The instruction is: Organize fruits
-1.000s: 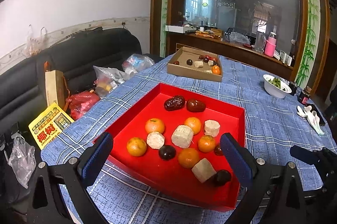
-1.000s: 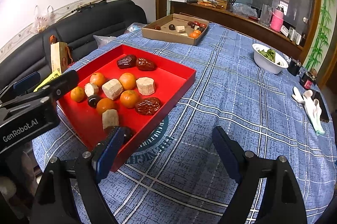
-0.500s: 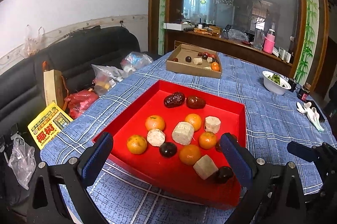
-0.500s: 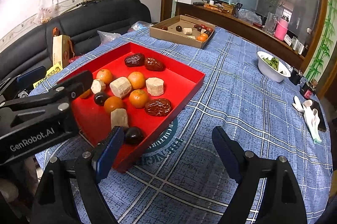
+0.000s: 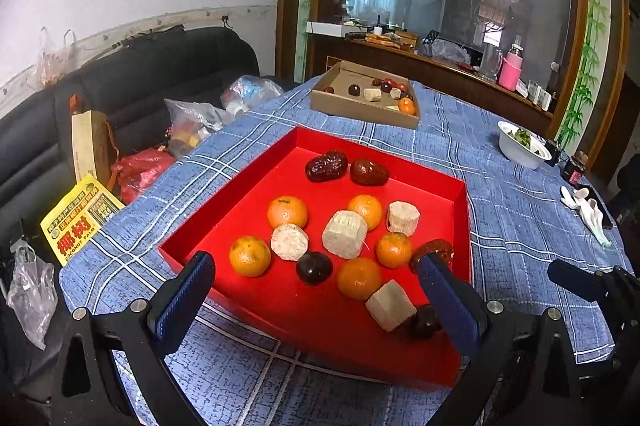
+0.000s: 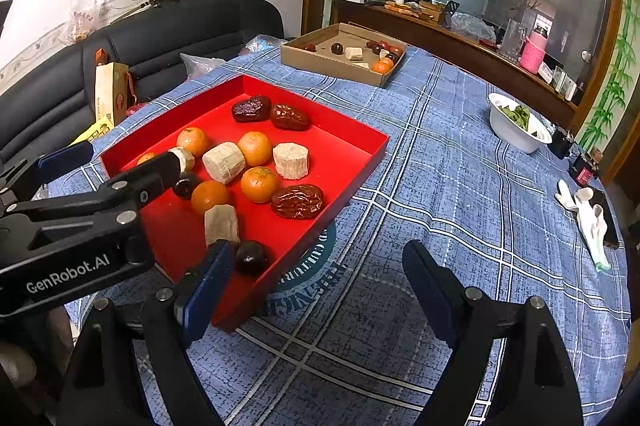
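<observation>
The left gripper (image 5: pixel 316 290) hangs with its jaws wide apart and empty over the near edge of the red tray (image 5: pixel 248 169), a dark round fruit, perhaps a plum (image 5: pixel 314 268), just ahead between its fingers. The right gripper (image 6: pixel 316 278) is likewise spread and empty above the blue checked tablecloth (image 6: pixel 440 185), its left finger overlapping the tray's near corner. Beyond both, oranges (image 5: pixel 287 212), pale cut chunks (image 5: pixel 345 234) and red dates (image 5: pixel 326 165) fill the tray, and farther still sits a cardboard box (image 5: pixel 340 105) with more fruit.

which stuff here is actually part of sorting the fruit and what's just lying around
Job: red tray, its oranges, dates, pale cut chunks, dark round fruit; cardboard box.

Lying about: white bowl of greens, white gloves, pink bottle, yellow packet.
</observation>
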Demonstrator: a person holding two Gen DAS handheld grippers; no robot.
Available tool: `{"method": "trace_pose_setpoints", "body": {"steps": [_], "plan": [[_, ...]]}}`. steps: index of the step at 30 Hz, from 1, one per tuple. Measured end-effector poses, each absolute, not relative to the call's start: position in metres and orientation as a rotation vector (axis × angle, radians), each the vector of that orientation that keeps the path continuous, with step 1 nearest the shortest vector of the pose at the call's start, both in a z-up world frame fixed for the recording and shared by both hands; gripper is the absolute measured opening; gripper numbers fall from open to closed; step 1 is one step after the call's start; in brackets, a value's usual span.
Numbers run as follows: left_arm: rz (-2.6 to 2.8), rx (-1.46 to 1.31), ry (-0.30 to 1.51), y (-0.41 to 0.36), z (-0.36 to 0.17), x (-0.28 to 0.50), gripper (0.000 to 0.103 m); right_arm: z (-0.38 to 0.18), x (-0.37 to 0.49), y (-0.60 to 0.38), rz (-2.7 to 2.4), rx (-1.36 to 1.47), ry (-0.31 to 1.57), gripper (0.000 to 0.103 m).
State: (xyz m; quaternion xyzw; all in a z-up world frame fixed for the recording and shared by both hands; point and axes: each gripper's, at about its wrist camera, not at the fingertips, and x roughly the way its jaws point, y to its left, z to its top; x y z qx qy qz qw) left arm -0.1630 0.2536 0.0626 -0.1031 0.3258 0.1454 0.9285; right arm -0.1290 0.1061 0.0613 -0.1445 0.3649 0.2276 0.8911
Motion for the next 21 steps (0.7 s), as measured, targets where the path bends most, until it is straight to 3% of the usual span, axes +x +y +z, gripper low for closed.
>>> {"method": "trace_pose_setpoints", "body": {"steps": [21], "plan": [[0.319,-0.195,0.636,0.2509,0.0663,-0.1669,0.102,0.0589,-0.1283,0.1012,0.464,-0.288,0.762,0.085]]}}
